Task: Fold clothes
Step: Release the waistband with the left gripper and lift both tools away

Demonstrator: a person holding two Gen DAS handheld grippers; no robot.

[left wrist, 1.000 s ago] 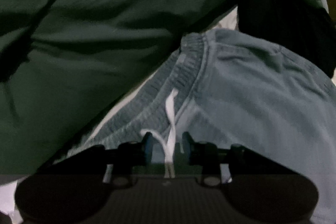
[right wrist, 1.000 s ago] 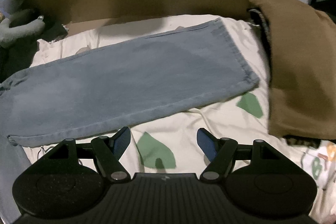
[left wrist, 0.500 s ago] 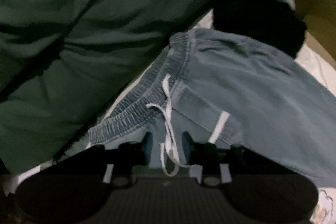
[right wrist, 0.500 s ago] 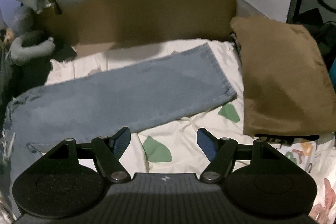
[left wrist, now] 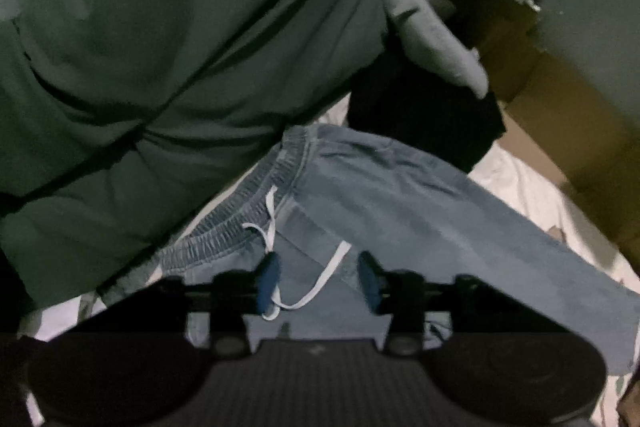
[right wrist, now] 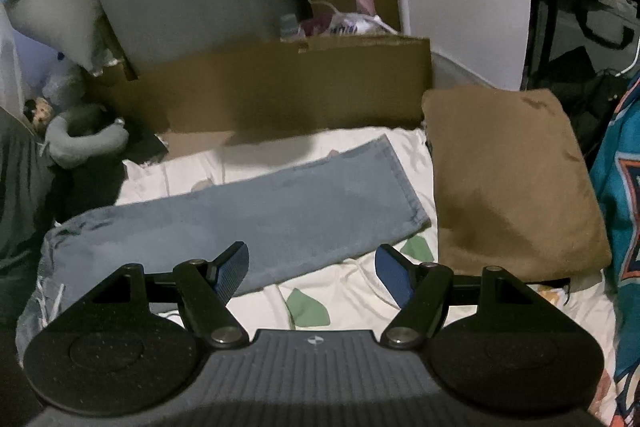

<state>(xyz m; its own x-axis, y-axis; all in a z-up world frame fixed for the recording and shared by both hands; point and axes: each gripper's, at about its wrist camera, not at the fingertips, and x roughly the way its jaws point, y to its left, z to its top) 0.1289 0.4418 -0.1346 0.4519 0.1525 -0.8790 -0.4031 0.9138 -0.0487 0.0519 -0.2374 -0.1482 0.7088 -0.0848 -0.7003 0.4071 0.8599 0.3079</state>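
Surface: we work over a cream bedsheet (right wrist: 352, 291) with green leaf prints, a cardboard panel (right wrist: 280, 91) at the far edge and a brown pillow (right wrist: 508, 183) at the right.
Jeans: the blue jeans (right wrist: 256, 215) lie flat across the sheet, waistband (left wrist: 240, 215) left, hem far right.
Left gripper (left wrist: 318, 277): our fingers now stand apart, nothing pinched; half a second ago they sat close together at the white drawstring (left wrist: 324, 279).
Right gripper (right wrist: 312, 275): fingers spread wide and empty, pulled back from the leg.
Meaning: we judge the jeans laid out, released, first fold not yet made.
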